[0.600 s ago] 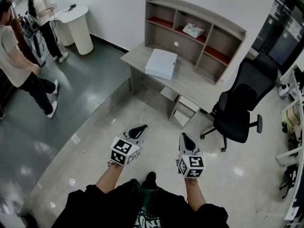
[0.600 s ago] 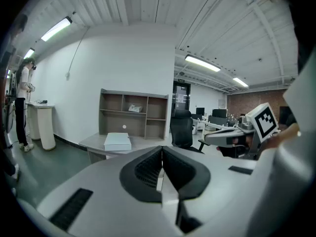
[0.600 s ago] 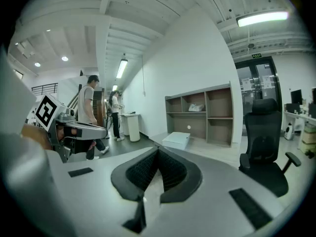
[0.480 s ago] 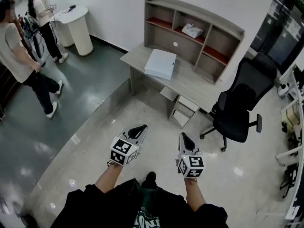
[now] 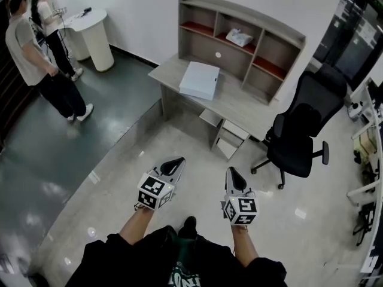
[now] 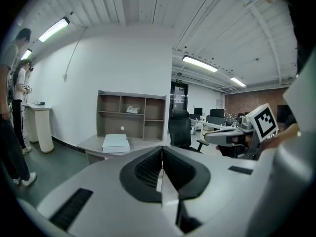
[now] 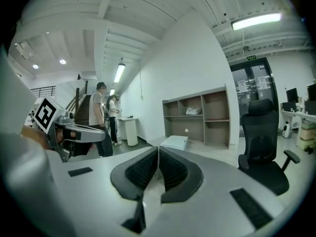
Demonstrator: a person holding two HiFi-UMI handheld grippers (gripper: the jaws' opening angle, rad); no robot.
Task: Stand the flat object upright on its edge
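Right, I am carrying my left claw (image 5: 175, 163) and right claw (image 5: 232, 174) side by side, both pinched fully closed on nothing. The box (image 5: 201, 79) is lying flat on the desk (image 5: 239, 109), well ahead of them. Getting close first, I'd open one claw, lift a long edge, and brace with the other.

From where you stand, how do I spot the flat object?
Look at the grey desk with shelves against the white wall. A flat white box lies on its left end, the only thing on the desktop; the smaller white packet sits up in a shelf.
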